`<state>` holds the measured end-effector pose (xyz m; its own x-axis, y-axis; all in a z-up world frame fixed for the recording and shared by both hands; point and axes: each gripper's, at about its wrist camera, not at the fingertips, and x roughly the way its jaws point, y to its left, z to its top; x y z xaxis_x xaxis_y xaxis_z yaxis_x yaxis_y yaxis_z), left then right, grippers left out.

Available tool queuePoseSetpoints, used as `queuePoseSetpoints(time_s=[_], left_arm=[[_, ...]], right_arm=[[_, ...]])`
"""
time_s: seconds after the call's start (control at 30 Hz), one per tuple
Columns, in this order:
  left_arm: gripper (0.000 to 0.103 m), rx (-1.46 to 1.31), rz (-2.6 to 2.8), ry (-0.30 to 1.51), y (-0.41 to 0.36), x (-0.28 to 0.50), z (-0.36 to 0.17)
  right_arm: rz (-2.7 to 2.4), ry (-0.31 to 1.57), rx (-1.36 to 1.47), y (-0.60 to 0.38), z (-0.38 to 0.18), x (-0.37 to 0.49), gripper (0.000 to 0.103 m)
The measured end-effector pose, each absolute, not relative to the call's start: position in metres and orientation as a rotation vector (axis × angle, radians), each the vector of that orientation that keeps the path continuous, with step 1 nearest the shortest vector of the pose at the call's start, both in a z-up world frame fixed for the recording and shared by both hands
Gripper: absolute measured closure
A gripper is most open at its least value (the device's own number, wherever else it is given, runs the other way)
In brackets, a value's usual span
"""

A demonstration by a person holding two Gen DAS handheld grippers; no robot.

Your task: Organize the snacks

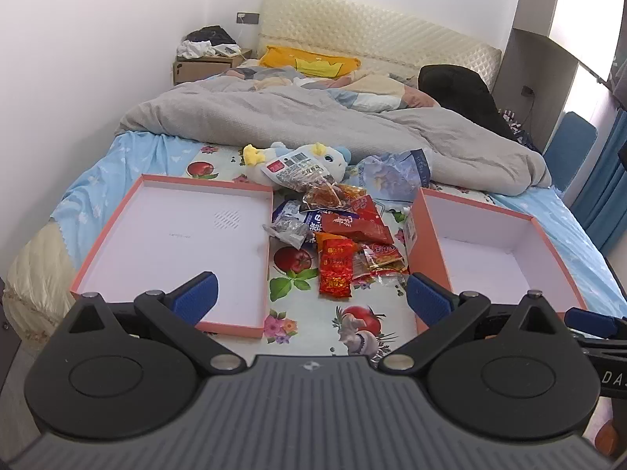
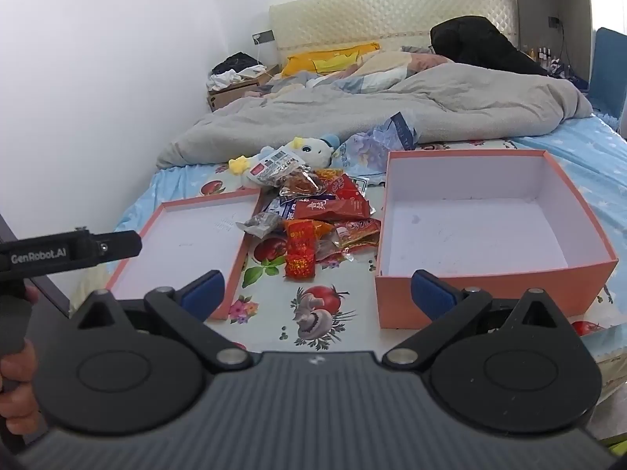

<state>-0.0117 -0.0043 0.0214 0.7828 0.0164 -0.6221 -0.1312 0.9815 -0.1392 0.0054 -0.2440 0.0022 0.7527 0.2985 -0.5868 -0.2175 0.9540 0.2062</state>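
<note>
1. Both claws, left claw (image 1: 311,297) and right claw (image 2: 319,293), hover spread wide, holding nothing.
2. Snack packets (image 1: 345,231) lie heaped on the bed (image 1: 364,313) between shallow lid (image 1: 176,235) and deep box (image 2: 490,215).
3. Nearest red packet (image 1: 334,268) lies lengthwise, pointing toward the claws.

Glossy crinkled plastic snack packets (image 1: 345,235) lie between matt cardboard boxes (image 2: 490,278) on printed cloth (image 1: 313,325).

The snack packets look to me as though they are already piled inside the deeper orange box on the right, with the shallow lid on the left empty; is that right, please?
Not quite. The snack packets lie loose on the bedsheet between the two, not inside the deeper orange box, which is empty. The right wrist view shows its bare white floor. The shallow lid on the left is indeed empty.
</note>
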Motion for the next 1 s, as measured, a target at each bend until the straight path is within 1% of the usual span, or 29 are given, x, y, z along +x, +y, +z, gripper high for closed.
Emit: queuePoseSetpoints(time_s=[1.0], left_arm=[[0.000, -0.163, 0.068, 0.684, -0.007, -0.010, 0.006]], right_arm=[[0.283, 0.664, 0.140, -0.246, 0.002, 0.009, 0.000]])
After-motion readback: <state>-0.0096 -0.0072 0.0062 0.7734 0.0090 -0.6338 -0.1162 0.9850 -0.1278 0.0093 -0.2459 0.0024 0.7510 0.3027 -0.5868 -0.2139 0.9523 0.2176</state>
